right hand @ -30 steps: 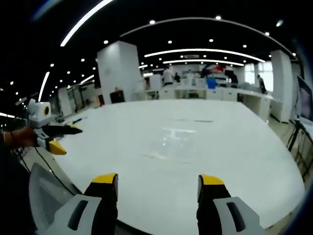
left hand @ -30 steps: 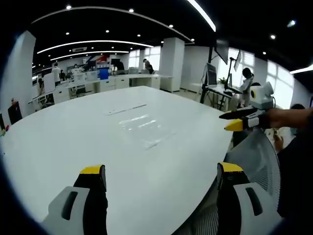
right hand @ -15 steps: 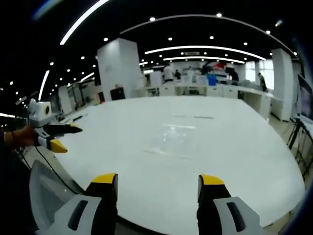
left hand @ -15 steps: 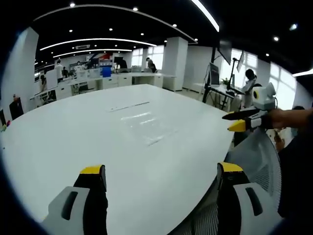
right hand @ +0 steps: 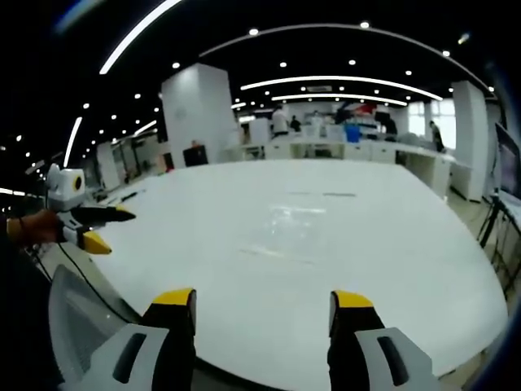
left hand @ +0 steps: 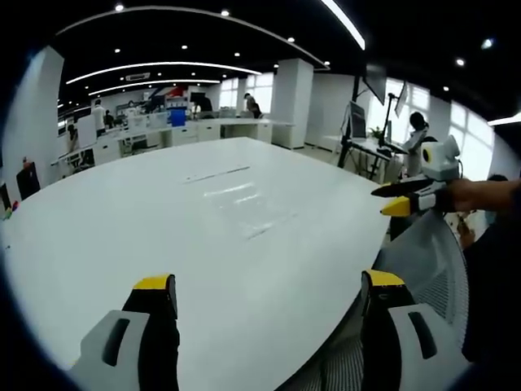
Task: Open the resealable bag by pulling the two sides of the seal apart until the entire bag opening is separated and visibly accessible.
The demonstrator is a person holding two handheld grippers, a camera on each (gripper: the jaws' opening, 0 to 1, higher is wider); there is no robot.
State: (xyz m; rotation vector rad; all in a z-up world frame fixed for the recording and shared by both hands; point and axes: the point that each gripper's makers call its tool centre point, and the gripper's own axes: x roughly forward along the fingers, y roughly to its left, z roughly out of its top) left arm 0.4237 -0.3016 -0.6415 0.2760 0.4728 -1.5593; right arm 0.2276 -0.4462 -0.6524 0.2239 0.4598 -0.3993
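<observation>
We hold both tools wide apart and empty; the clear resealable bag [left hand: 244,213] [right hand: 286,232] lies flat on the white worktop [left hand: 106,244] [right hand: 391,269], well ahead of the left tool [left hand: 269,285] and the right tool [right hand: 264,300]. The left gripper view catches a mesh chair back [left hand: 423,261] by the worktop's edge.

The room is brightly and evenly lit from above by long curved ceiling strips [left hand: 155,70] and small round spotlights [right hand: 281,63]. Daylight enters through windows [left hand: 468,134] at the right of the left gripper view. The white bench [left hand: 122,220] reflects this light with a soft sheen and patches of glare near its middle [right hand: 297,213]. Straight lines bow strongly toward the edges. Both pictures are slightly soft, and distant desks blur.
</observation>
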